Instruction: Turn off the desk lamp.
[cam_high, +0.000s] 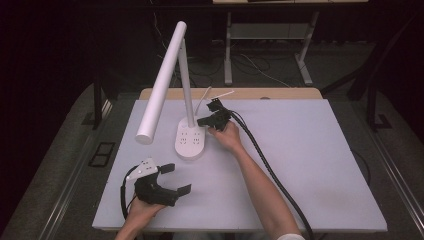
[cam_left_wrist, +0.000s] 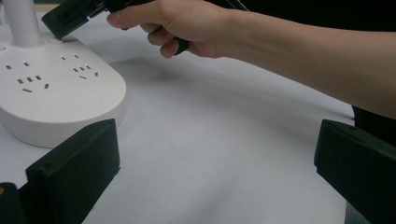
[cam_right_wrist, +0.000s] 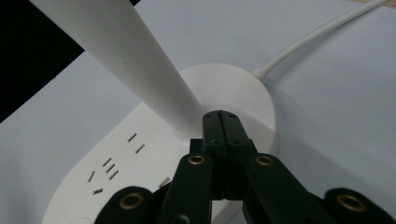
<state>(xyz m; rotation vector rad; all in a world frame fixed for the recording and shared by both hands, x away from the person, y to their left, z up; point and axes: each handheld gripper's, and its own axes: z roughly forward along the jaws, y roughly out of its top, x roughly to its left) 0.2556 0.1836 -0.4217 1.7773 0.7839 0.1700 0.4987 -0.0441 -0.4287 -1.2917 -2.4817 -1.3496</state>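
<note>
A white desk lamp stands at the table's back left, its oval base (cam_high: 190, 141) carrying several socket slots, with a thin post (cam_high: 186, 85) and a long tube head (cam_high: 162, 82). My right gripper (cam_high: 201, 121) is shut with nothing between its jaws, and its tip (cam_right_wrist: 221, 119) rests at the foot of the post (cam_right_wrist: 140, 70) on the base (cam_right_wrist: 243, 88). My left gripper (cam_high: 177, 178) hovers open near the front left of the table. In its own view the left gripper (cam_left_wrist: 215, 168) has its jaws wide apart, with the base (cam_left_wrist: 60, 95) ahead on the left.
A white cable (cam_right_wrist: 322, 32) runs off the back of the base toward the far table edge (cam_high: 230, 93). The right forearm (cam_high: 260, 185) and its black cable (cam_high: 270, 170) cross the middle of the white tabletop (cam_high: 310, 150). Dark floor and desk legs lie beyond.
</note>
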